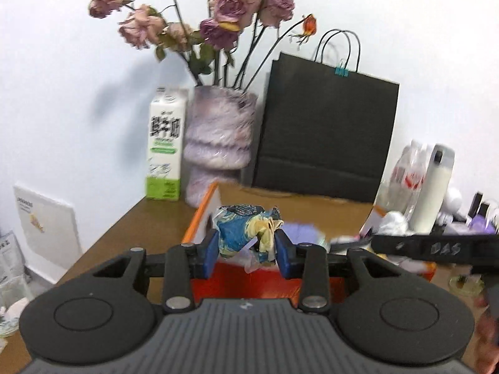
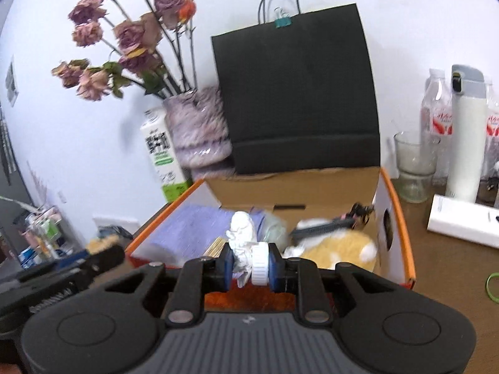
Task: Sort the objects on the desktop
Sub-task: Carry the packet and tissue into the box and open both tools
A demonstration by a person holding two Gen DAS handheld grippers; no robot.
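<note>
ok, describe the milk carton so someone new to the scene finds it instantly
Start at the big black paper bag standing against the back wall. Left of it sits a fuzzy pinkish vase of dried roses, and the milk carton stands upright just left of that vase, near the desk's back corner. It is the only tall white carton, with black lettering and a green band at the bottom.

A smooth brown wood-look tabletop (image 2: 452, 268) is carrying a matt black paper bag (image 2: 296, 93), an orange-edged cardboard box (image 2: 396, 218), a clear glass cup (image 2: 414, 165), a glossy printed carton (image 1: 165, 143) and a fuzzy cloth-wrapped vase (image 1: 218, 134).
</note>
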